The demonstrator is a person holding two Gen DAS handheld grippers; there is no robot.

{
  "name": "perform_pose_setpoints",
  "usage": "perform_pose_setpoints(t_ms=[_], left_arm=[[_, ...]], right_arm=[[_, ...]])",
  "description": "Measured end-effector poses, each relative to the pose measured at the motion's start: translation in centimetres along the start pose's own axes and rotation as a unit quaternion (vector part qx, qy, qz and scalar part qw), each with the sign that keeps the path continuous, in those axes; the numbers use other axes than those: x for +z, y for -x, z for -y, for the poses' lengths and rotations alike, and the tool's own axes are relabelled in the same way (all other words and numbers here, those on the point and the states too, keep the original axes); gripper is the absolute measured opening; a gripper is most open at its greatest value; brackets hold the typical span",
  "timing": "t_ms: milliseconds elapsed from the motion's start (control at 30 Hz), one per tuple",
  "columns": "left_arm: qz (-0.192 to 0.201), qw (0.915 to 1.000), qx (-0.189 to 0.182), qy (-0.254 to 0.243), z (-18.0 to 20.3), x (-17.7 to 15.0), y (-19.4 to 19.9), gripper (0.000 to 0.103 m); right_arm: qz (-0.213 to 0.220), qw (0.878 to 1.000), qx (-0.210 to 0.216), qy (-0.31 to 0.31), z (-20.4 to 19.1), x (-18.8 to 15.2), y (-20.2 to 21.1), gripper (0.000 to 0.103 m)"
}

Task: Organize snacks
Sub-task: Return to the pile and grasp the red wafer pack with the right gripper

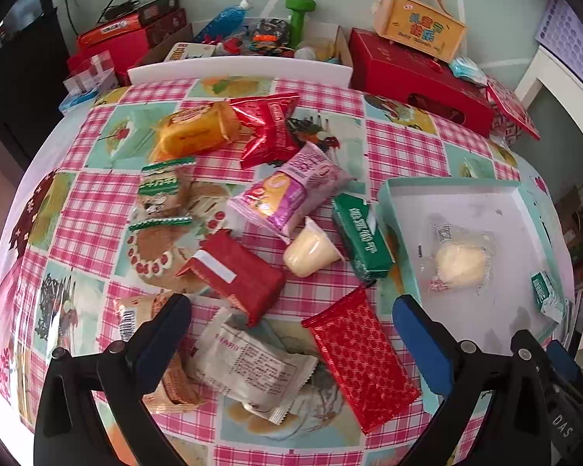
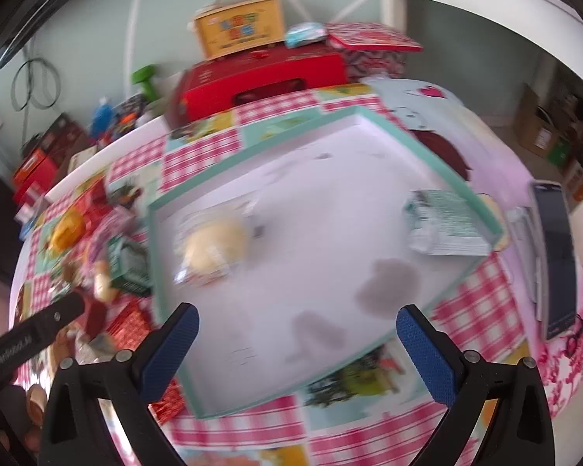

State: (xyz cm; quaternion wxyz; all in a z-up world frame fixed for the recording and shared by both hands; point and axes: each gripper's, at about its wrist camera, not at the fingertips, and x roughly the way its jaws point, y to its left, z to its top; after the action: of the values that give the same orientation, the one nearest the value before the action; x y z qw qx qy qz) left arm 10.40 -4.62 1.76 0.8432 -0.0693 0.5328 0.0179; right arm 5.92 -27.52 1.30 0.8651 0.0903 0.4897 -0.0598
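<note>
- On the checked tablecloth [image 1: 97, 217] lies a pile of snacks: a red dotted packet [image 1: 363, 361], a white packet [image 1: 252, 369], a dark red packet [image 1: 237, 272], a pudding cup [image 1: 311, 252], a green box [image 1: 361, 240], a pink packet [image 1: 291, 190], an orange packet [image 1: 194, 132] and a shiny red bag [image 1: 270, 128].
- Just beside the pile, to its right, sits the mint-edged tray [image 2: 198, 194]. Two snacks are in it so far: a clear-wrapped bun [image 2: 210, 252] and a small green-and-white packet [image 2: 443, 221].
- So the sorting looks only just begun. Most snacks are not in the tray yet.
- The left gripper [image 1: 291, 322] hangs over the near end of the pile, pointing steeply down. Its jaws are spread wide and hold nothing. The white packet and the red dotted packet lie below the gap.
- The right gripper [image 2: 297, 334] hangs over the near part of the tray, also tipped down. Its jaws are wide too, with nothing in them.
- The next move, I think, is to go down on one near packet and pinch it.
- The packets overlap, so care is needed to take only one.
</note>
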Motion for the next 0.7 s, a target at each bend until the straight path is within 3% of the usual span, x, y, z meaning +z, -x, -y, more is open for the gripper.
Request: perform_pose_setpoints(t_ms=[167, 333, 700], left_arm=[[0.002, 0.9991, 0.005, 0.042, -3.6, -0.6, 0.5, 0.103], [-0.003, 0.9969, 0.024, 0.075, -6.8, -1.4, 0.3, 0.103], [-0.047, 0.9906, 0.043, 0.121, -10.2, -2.4, -2.4, 0.103]], right_arm=[[-0.013, 0.997, 0.043, 0.055, -4.6, -1.0, -0.3, 0.102], [-0.022, 0.991, 0.075, 0.108, -8.4, -2.3, -0.4, 0.095], [-0.065, 0.98, 0.096, 0.161, -11.9, -3.8, -2.9, 0.076]])
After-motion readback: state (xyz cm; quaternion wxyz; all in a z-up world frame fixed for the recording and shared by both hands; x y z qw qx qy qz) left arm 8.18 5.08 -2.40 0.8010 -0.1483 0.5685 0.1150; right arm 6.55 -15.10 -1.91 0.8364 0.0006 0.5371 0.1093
